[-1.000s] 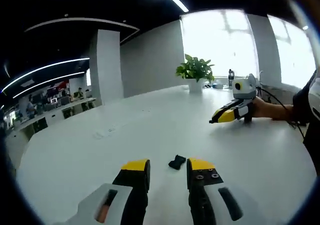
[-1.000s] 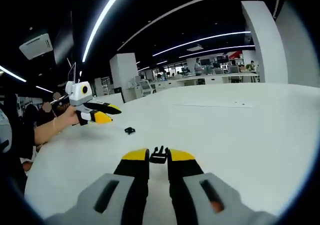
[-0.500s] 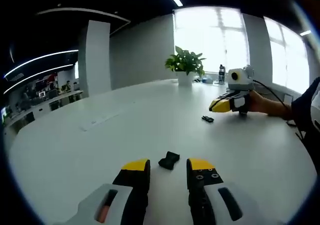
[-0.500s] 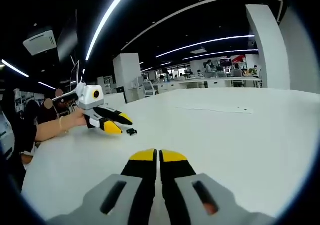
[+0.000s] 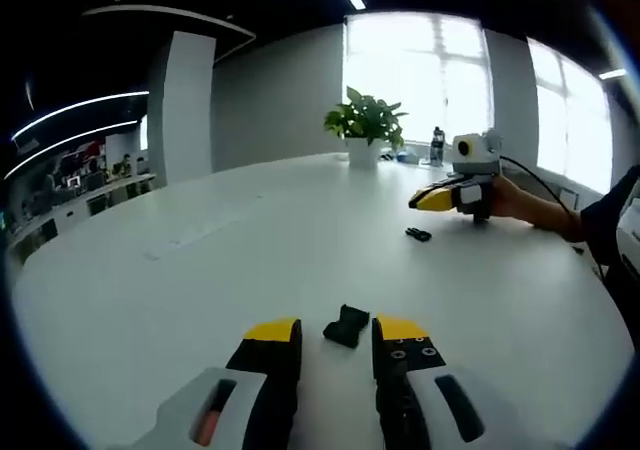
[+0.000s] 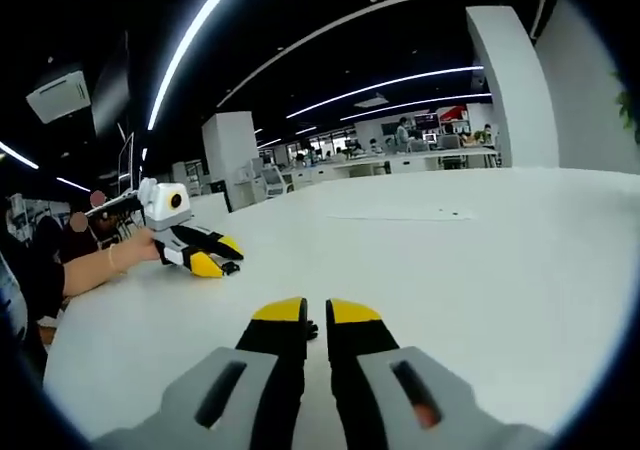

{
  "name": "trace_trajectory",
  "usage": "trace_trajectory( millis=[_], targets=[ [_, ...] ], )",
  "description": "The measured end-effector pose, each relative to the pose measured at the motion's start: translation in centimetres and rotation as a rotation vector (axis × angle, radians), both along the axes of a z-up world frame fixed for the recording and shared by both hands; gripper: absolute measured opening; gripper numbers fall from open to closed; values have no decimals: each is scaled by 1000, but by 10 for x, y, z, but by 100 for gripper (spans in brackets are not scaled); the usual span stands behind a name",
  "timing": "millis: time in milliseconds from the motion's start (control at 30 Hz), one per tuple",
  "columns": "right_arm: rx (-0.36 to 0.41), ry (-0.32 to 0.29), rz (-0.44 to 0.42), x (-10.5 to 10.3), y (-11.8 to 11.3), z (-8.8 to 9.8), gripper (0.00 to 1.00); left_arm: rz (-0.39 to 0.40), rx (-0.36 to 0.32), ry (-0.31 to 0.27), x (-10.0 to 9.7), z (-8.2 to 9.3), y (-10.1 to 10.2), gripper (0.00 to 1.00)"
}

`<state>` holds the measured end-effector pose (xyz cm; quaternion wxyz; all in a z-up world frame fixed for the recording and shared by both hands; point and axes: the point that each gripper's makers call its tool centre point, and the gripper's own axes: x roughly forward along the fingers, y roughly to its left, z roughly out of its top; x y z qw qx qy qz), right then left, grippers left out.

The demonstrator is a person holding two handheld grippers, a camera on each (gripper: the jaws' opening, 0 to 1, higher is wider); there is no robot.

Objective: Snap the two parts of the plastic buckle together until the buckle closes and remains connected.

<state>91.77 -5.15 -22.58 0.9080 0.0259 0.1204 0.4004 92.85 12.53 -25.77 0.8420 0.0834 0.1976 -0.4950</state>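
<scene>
Two handheld claws, each with light grey moulded bodies narrowing into black jaws capped in yellow. Left claw (image 5: 336, 332): an orange-red slot in the grey shell of one jaw, small round screws on the black face of the other. Right claw (image 6: 316, 313): dark oval recesses in both grey shells, an orange spot inside one. Dark sleeve (image 5: 608, 220) at the view's edge; a thin black cable (image 5: 535, 182) trailing from the far claw.

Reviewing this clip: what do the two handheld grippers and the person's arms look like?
Both grippers share one build: grey bodies, black jaws ending in yellow tips. That shows on the left gripper and the right gripper. Each carries a white box. A black cable trails from the right one. A dark sleeve covers the right arm.
</scene>
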Motion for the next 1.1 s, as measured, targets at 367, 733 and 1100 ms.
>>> trace_trajectory(
  millis=[367,733,1100],
  targets=[
    [-5,16,10,-3,3,-3,8,-22,9,14,-28,5,7,28],
    [5,20,10,-4,2,-1,8,-31,20,10,-33,7,3,25],
    [22,31,15,-5,4,0,8,-55,62,-41,-35,8,-4,25]
  ],
)
